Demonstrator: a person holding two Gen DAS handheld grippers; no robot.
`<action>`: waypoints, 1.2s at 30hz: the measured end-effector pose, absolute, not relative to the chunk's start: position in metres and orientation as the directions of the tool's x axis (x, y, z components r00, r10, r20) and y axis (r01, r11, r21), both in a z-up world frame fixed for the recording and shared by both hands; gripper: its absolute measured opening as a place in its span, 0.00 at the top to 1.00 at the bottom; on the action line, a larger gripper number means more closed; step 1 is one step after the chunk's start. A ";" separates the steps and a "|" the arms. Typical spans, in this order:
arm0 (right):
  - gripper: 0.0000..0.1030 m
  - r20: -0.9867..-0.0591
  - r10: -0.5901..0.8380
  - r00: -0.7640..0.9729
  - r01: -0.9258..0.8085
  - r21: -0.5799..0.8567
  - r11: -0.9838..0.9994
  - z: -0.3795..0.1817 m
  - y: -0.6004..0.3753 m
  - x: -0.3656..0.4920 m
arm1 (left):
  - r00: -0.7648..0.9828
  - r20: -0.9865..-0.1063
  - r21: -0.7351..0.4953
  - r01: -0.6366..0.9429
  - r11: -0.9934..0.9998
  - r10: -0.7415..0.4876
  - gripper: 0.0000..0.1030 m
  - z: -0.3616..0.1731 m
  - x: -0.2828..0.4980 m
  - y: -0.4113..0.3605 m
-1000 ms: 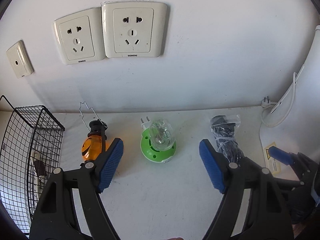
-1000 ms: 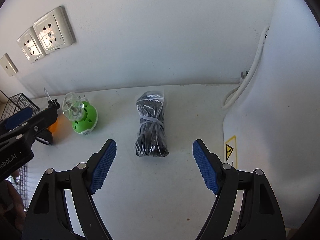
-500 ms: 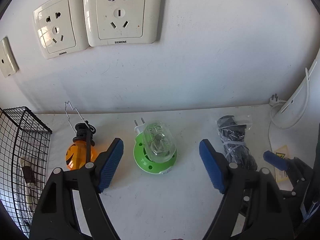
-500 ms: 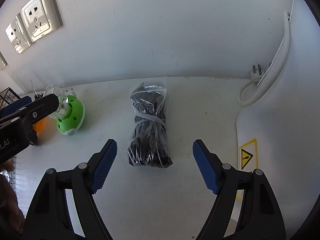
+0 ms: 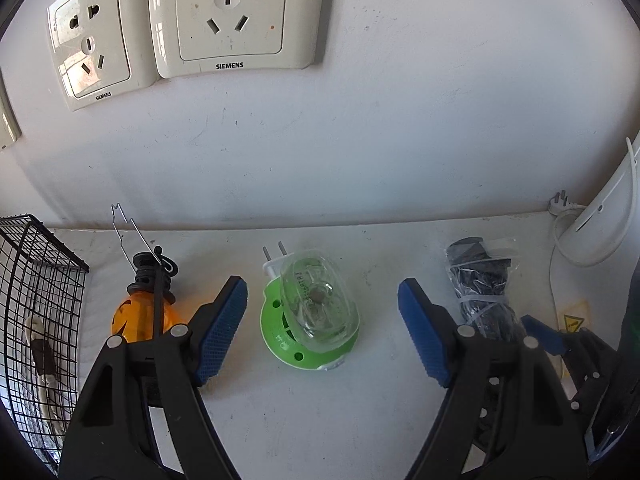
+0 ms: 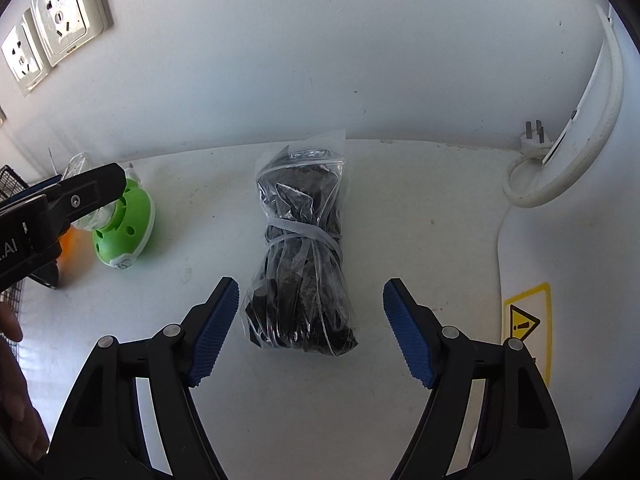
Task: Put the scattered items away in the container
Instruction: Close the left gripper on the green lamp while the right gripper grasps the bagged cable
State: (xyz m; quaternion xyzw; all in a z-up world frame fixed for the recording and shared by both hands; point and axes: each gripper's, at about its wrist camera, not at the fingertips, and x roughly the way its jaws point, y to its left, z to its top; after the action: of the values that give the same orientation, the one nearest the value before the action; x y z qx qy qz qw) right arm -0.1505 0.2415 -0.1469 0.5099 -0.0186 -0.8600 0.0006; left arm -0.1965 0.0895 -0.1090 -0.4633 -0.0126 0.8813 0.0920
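Note:
A green plug-in device with a clear dome (image 5: 310,316) lies on the white table, centred between the open jaws of my left gripper (image 5: 322,330). It also shows in the right wrist view (image 6: 124,224). An orange pumpkin lantern with a black cap and wire hook (image 5: 146,304) lies to its left. A black wire basket (image 5: 36,304) stands at the far left and holds a white cable. A bagged black cable bundle (image 6: 302,256) lies between the open jaws of my right gripper (image 6: 310,330). It also shows in the left wrist view (image 5: 484,292).
White wall sockets (image 5: 236,16) are on the wall behind the table. A white appliance with a coiled white cord and plug (image 6: 536,168) stands at the right, with a yellow warning sticker (image 6: 526,324) near the table's right edge.
Both grippers have moved forward and lower. The green device now sits between my left jaws, and the cable bag sits closer between my right jaws. Both stay open.

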 end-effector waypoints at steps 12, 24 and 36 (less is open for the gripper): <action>0.39 -0.873 -0.037 -0.486 -0.012 0.049 -0.999 -0.153 0.241 -0.153 | -0.536 -0.829 -0.092 -0.152 -0.984 0.161 0.57 -0.120 -0.200 0.099; 0.58 -0.858 -0.053 -0.510 -0.011 0.068 -0.998 -0.152 0.245 -0.151 | -0.543 -0.826 -0.093 -0.132 -0.987 0.151 0.66 -0.120 -0.197 0.107; 0.60 -0.844 -0.060 -0.533 -0.015 0.081 -0.997 -0.146 0.246 -0.144 | -0.573 -0.808 -0.076 -0.135 -0.988 0.140 0.72 -0.118 -0.196 0.116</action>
State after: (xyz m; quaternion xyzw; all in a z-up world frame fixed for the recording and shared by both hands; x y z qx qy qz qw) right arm -0.1440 0.2462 -0.1465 0.4828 -0.0389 -0.8747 0.0130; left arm -0.1959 0.1162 -0.1176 -0.4557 -0.0027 0.8867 0.0776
